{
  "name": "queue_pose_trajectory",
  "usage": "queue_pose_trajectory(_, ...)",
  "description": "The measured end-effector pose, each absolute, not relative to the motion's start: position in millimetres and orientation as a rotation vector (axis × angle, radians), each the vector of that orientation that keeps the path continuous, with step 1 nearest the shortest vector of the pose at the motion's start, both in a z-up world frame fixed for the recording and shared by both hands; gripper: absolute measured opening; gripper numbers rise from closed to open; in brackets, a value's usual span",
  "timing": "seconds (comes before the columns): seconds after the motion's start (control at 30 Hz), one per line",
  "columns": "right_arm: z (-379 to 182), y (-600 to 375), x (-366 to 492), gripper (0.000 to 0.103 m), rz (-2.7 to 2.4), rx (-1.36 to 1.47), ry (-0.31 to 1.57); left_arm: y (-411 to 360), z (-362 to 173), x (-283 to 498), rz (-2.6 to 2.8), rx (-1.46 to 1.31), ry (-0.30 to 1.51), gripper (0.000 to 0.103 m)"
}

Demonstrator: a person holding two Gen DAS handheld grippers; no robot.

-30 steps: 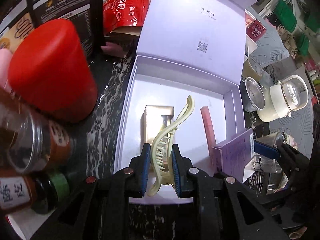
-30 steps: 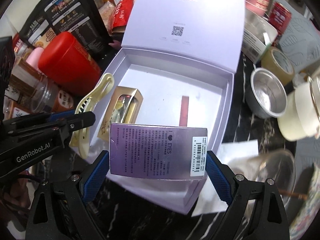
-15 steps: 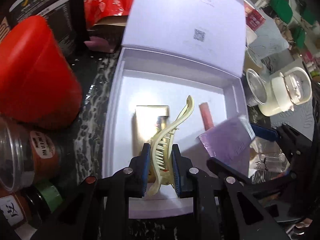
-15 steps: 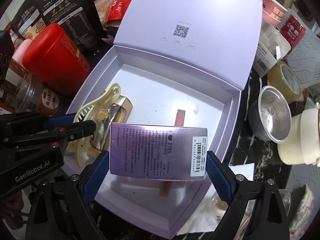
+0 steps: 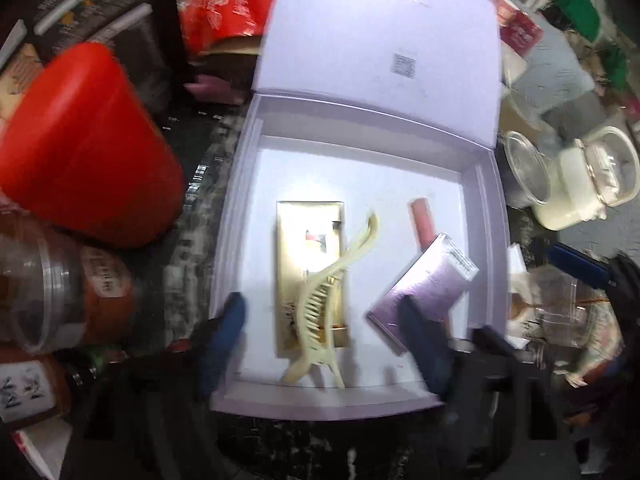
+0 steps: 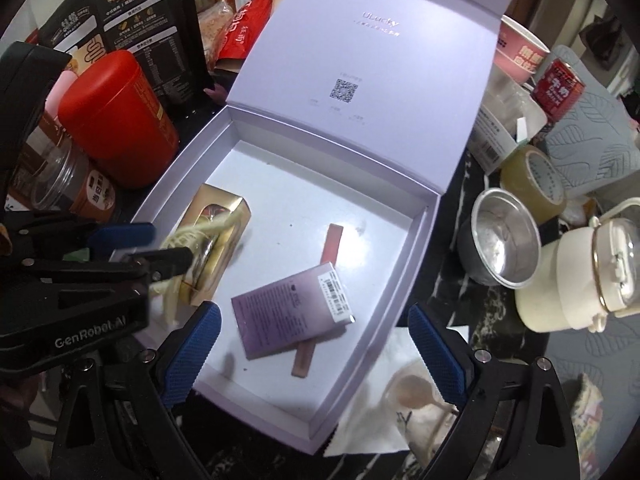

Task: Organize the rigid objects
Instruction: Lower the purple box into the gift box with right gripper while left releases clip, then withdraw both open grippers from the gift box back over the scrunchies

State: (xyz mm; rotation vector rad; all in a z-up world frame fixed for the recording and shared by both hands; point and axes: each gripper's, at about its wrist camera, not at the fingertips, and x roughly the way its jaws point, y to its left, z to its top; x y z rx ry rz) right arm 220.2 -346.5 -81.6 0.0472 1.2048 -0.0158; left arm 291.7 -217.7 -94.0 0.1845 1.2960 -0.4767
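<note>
An open lilac gift box (image 5: 486, 240) (image 6: 416, 240) holds a gold box (image 5: 310, 240) (image 6: 218, 220), a pink stick (image 5: 422, 220) (image 6: 330, 244), a cream hair claw clip (image 5: 332, 292) (image 6: 192, 236) lying on the gold box, and a purple carton (image 5: 424, 288) (image 6: 292, 312) resting on the stick. My left gripper (image 5: 324, 344) is open around the clip, not touching it. My right gripper (image 6: 316, 356) is open just over the carton.
A red canister (image 5: 80, 152) (image 6: 120, 120) and spice jars (image 5: 60, 284) stand left of the box. A metal cup (image 6: 502, 240), tape roll (image 6: 532, 180) and cream lidded pot (image 6: 580, 280) stand to the right. White tissue (image 6: 400, 400) lies at the front right.
Both grippers opened. The hair clip dropped onto the gold box and the purple carton dropped into the box onto the pink stick.
</note>
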Motion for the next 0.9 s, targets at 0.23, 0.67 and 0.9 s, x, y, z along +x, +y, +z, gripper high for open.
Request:
queue_pose_trajectory(0.23,-68.4,-349.5,203.0,0.096,-0.044,0.079,1.213,-206.6,-77.5,278.8,-0.487,0.111,1.28,0.083)
queue_pose_trajectory(0.67,-34.5,-323.7,173.2,0.096,-0.024,0.066,1.159,-163.6,-38.3,238.3,-0.422,0.086,1.232,0.083)
queue_pose_trajectory(0.9,-22.7,-306.6,158.4,0.096,0.02,0.081,1.128,-130.7,-22.0,216.1,-0.344,0.05,1.214,0.083)
